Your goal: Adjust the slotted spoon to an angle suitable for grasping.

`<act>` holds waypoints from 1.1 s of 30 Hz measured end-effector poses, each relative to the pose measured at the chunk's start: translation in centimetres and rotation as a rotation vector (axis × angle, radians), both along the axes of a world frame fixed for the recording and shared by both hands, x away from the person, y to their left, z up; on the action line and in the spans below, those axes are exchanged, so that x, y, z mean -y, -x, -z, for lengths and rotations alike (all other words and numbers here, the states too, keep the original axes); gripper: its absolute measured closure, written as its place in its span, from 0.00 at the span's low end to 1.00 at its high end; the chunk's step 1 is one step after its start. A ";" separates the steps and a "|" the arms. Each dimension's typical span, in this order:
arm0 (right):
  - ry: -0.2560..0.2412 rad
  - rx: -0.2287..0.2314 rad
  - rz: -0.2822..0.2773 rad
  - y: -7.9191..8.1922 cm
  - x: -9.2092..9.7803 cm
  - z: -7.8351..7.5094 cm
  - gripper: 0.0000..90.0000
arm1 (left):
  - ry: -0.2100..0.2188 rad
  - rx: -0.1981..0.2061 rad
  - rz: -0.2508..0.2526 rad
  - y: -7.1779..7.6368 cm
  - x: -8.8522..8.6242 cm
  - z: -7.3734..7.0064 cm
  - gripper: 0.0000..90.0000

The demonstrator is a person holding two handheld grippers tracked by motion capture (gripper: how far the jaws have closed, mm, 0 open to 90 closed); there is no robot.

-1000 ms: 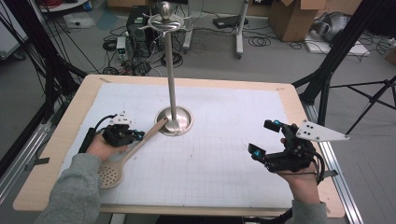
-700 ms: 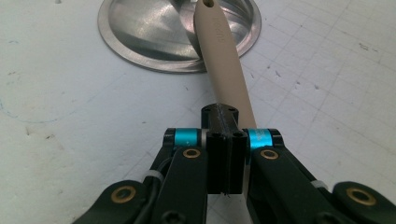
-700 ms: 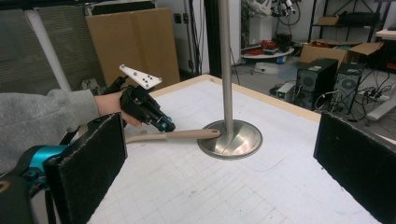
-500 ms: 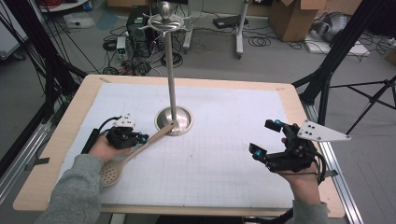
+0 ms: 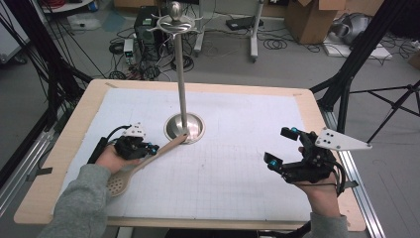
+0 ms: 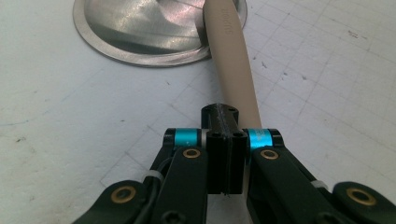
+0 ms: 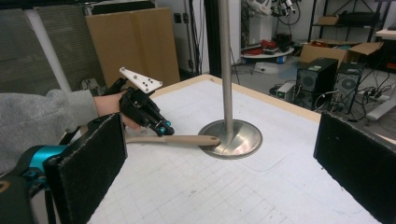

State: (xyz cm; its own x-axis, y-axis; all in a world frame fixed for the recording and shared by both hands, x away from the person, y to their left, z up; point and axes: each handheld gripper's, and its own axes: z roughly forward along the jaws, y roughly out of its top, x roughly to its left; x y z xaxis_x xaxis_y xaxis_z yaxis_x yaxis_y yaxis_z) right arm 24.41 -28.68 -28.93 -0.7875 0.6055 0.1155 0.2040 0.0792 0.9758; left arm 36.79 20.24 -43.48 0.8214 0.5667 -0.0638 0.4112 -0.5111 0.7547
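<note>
So the left hand-held gripper [image 5: 148, 148] has slid in along the worktop [image 5: 237, 163] compared to a second ago and is now clamped shut on the handle of the slotted spoon [image 5: 143, 162]. A moment back it sat more off to the side of the handle; now its jaws are pinched together right on it. The spoon itself hasn't really budged: perforated bowl end flat near the front left edge, handle tip resting up on the rim of the stand base [image 5: 184, 126]. Looks to me like the grab is done and a lift comes next, probably toward the hooks on top of the stand [image 5: 177, 22].

Right hand-held gripper [image 5: 280, 147] hasn't moved, jaws spread wide, holding nothing, well away from the spoon.

No containers on the worktop, just the stand with bare hooks.
</note>
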 end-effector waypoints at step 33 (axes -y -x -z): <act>0.001 -0.001 -0.001 0.1 0.1 -0.1 0.02 | -0.054 -0.001 -0.020 -0.4 0.8 -0.7 0.99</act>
